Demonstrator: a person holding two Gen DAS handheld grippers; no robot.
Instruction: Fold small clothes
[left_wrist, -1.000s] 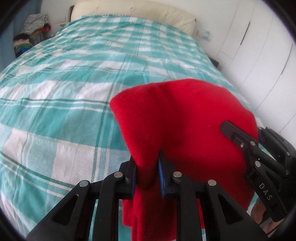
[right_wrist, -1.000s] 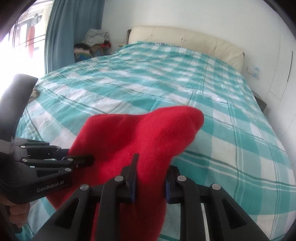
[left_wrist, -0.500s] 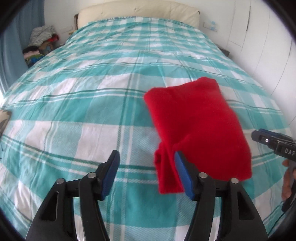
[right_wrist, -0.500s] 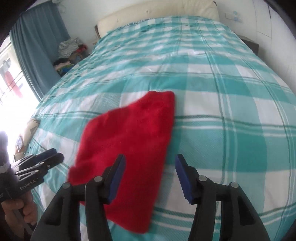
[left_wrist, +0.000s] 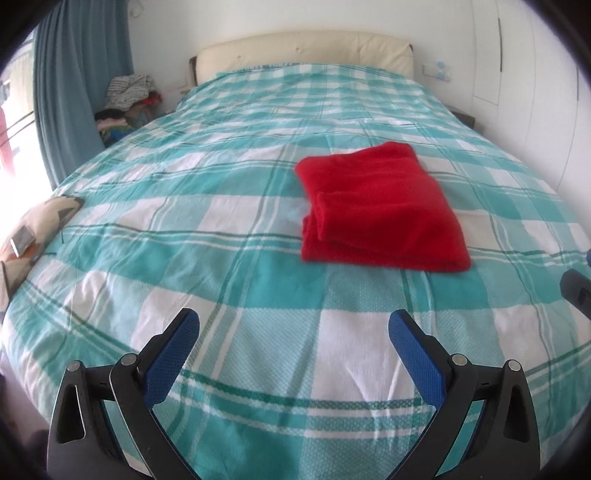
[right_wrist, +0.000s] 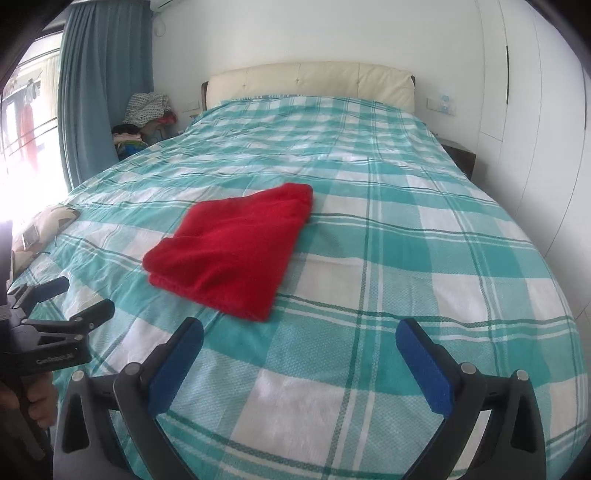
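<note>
Red fleece, soft and napped: small garment (left_wrist: 380, 210) folded into a flat, roughly rectangular stack, layered edges showing on the near side. Lying on the bedspread (left_wrist: 236, 288), a woven cotton in teal and white checks with thin dark green lines, faintly creased. Ahead of the left gripper (left_wrist: 293, 341) and a little toward its right finger, well apart from both blue ribbed pads (left_wrist: 173, 354). Ahead of the right gripper (right_wrist: 299, 349) too, off toward its left finger, likewise clear of the pads (right_wrist: 424, 365).

Left gripper: jaws spread wide after just opening, nothing between them but bedspread, black fingers angled down toward the bed. Right gripper: same, jaws just opened to their widest, empty, tilted down at the cover. Left tool seen from the right wrist view low beyond the left finger, a hand (right_wrist: 40, 402) wrapped round its handle. Beyond the garment, a padded cream headboard (left_wrist: 303, 48); past the left finger, a blue curtain (left_wrist: 81, 74) and a heap of clothes (left_wrist: 125, 99).
</note>
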